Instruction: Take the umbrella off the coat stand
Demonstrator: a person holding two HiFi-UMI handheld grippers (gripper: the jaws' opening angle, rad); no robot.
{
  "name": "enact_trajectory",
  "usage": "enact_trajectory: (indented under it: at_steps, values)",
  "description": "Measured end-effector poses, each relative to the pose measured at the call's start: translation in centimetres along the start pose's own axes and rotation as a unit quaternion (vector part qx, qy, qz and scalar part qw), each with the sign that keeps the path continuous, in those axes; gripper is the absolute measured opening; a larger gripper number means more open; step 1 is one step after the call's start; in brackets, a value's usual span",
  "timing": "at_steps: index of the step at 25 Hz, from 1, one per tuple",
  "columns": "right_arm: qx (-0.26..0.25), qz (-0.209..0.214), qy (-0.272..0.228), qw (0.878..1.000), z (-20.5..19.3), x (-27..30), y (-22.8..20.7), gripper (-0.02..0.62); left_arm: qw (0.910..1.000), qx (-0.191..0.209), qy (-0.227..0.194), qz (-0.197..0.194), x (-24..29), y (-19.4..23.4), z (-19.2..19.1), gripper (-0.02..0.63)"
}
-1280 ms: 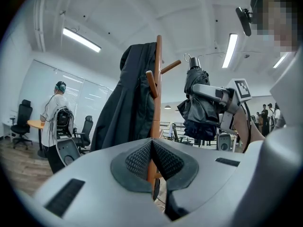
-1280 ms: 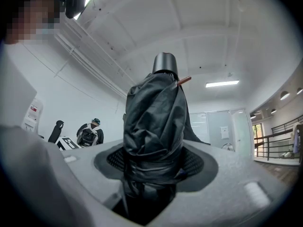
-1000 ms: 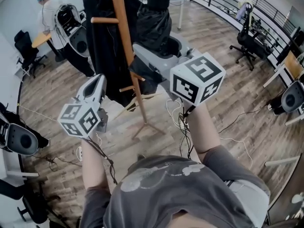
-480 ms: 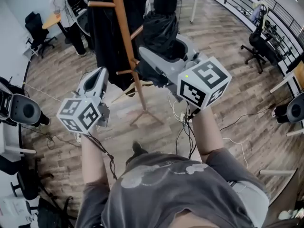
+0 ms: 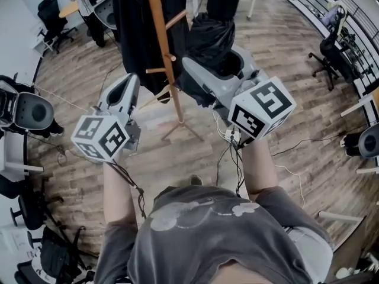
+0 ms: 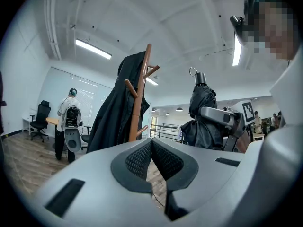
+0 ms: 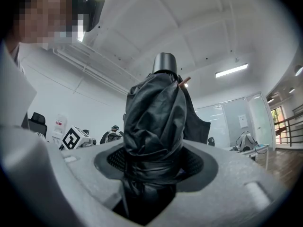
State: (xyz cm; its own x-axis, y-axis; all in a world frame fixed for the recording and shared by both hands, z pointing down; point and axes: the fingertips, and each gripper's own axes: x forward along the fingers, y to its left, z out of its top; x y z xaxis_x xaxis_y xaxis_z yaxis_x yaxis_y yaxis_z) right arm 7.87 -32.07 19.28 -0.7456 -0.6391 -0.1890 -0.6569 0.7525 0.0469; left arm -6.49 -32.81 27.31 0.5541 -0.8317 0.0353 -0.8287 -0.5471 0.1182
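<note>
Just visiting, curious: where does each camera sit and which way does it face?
Head view: on the head, steeply down at wooden coat stand, left gripper, right gripper, forearms, grey shirt.
Left gripper view: on left gripper, along shut jaws toward stand.
Right gripper view: on right gripper, along jaws gripping folded black umbrella.
Shared: umbrella, in all.

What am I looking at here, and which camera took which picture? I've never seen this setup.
There is no robot. A person holds a gripper in each hand, and the marker cubes are part of the grippers. The head view looks down from the person's head at a wooden floor. The other two views ride on the grippers and look along their jaws. The right gripper has its jaws closed on a folded black umbrella. The left gripper has its jaws together, with nothing between them. Ahead stands a wooden coat stand with a black coat hanging on it. In the left gripper view the umbrella is apart from the stand.
</note>
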Motion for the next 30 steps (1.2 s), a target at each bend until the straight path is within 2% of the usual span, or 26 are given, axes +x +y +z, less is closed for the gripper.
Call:
enact_trajectory:
  at_steps: [8, 18, 25, 30]
  values:
    - [0.016, -0.005, 0.005, 1.0, -2.0, -0.4, 3.0, 0.262, 0.9999, -0.01, -0.002, -0.007, -3.1, 0.5, -1.2, -0.003]
    - [0.026, -0.028, 0.024, 0.999, -3.4, -1.9, 10.0, 0.262, 0.9994, -0.028, 0.015, -0.017, -10.4, 1.2, -3.3, -0.003]
    - [0.036, -0.051, 0.043, 0.997, -4.4, -4.0, 12.8, 0.262, 0.9983, -0.04, 0.024, -0.033, -13.5, -0.2, -4.4, -0.003]
    - [0.042, -0.07, 0.048, 0.995, -5.1, -7.3, 15.3, 0.262, 0.9976, -0.046, 0.027, -0.044, -16.5, -2.7, -5.9, -0.003]
